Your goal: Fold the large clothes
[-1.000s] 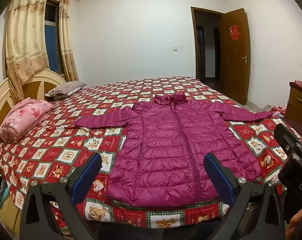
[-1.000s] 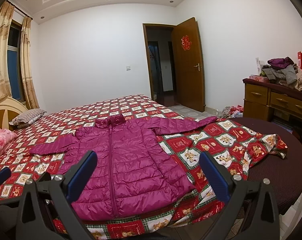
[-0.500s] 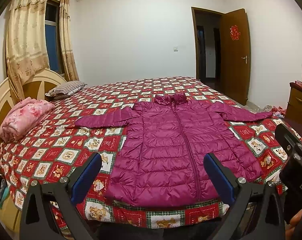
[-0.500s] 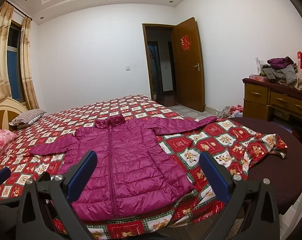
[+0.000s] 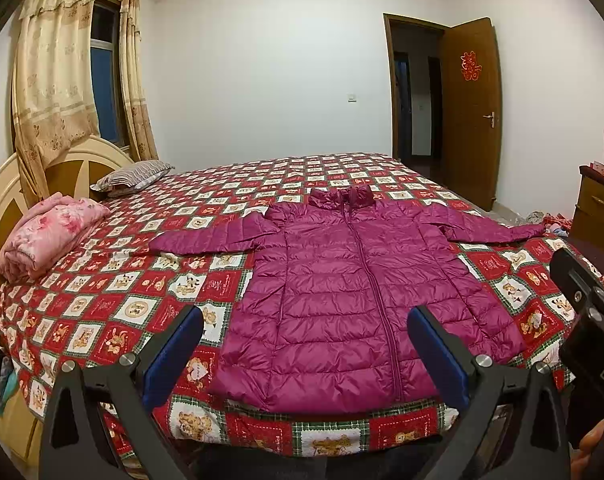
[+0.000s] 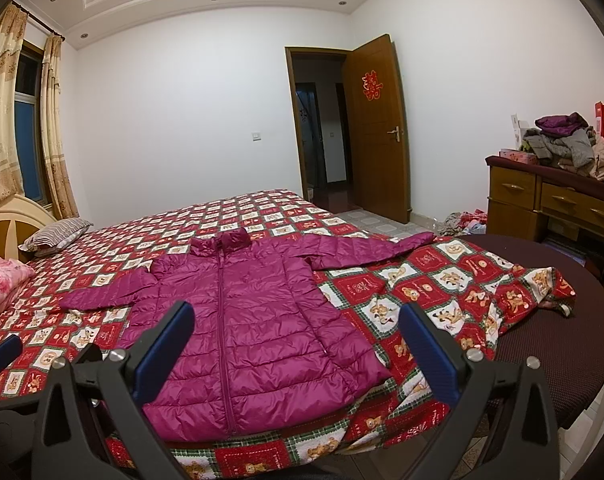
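Observation:
A magenta quilted puffer jacket [image 5: 354, 280] lies flat and zipped on the bed, collar away from me, both sleeves spread out sideways. It also shows in the right wrist view [image 6: 245, 320]. My left gripper [image 5: 306, 356] is open and empty, held above the jacket's near hem at the bed's front edge. My right gripper [image 6: 297, 348] is open and empty, also near the hem, to the right of the left one. The right gripper's body shows at the right edge of the left wrist view [image 5: 582, 320].
The bed has a red patchwork quilt [image 5: 113, 280], a folded pink blanket [image 5: 49, 236] and a striped pillow [image 5: 133, 174] near the headboard. A wooden dresser [image 6: 550, 204] piled with clothes stands at right. The door [image 6: 378, 128] is open.

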Tool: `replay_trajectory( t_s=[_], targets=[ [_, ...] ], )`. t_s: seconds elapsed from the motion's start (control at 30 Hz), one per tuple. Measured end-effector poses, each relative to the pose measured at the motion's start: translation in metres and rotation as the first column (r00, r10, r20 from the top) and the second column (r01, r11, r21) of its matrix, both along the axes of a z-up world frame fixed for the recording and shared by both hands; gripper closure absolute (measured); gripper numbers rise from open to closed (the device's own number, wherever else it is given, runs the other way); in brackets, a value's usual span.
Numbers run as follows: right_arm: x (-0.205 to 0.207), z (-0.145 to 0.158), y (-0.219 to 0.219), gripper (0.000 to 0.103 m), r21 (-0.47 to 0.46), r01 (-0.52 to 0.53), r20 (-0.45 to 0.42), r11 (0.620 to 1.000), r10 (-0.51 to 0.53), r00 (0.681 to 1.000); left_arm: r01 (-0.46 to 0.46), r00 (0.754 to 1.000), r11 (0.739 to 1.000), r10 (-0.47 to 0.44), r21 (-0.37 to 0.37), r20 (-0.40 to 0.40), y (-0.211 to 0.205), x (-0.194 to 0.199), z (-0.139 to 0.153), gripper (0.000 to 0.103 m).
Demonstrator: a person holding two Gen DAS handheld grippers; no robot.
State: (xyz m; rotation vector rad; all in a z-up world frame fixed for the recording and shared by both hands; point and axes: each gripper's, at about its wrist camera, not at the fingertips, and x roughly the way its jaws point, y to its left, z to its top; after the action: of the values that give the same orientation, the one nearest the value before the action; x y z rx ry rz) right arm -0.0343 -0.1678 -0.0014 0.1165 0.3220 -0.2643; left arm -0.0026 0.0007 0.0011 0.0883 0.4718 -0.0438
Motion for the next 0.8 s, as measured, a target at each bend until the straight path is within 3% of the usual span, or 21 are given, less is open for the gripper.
replay_trajectory(
  t_s=[0.8],
  targets=[
    [0.0003, -0.0031, -0.0014, 0.0, 0.001, -0.001, -0.003, 1.0, 0.001, 1.0, 0.0, 1.0, 1.0, 0.0, -0.002, -0.003, 0.0005, -0.0005, -0.0001, 0.001]
  ],
)
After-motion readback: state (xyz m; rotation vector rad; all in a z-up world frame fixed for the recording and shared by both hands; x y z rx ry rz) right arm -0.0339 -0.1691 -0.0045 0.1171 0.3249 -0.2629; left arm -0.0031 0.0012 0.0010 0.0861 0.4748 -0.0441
